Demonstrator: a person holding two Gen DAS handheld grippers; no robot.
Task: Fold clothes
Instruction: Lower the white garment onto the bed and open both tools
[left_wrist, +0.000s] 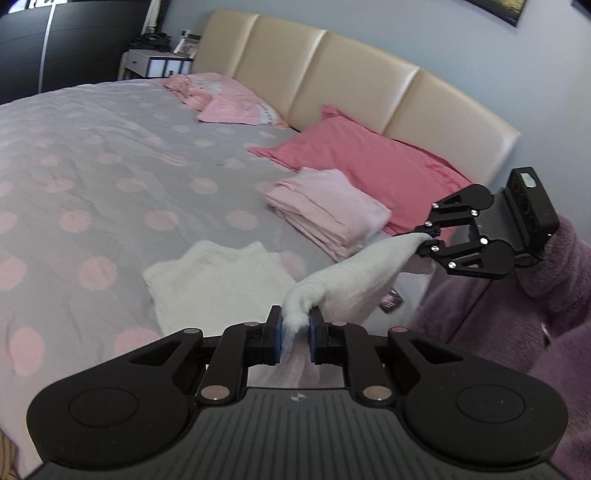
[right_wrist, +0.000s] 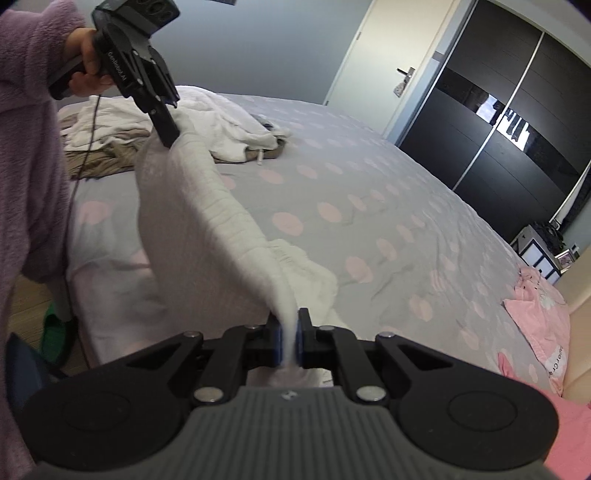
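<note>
A white fluffy garment is stretched in the air between both grippers above the bed's near edge. My left gripper is shut on one end of it. My right gripper is shut on the other end. In the right wrist view the garment runs from my right gripper up to my left gripper. A folded white garment lies flat on the bed below; part of it also shows in the right wrist view. A folded pink stack lies beside it.
The bed has a grey cover with pink dots, a red pillow and pink clothes by the beige headboard. A pile of unfolded white and tan clothes lies at the bed's far end. A dark wardrobe stands beyond.
</note>
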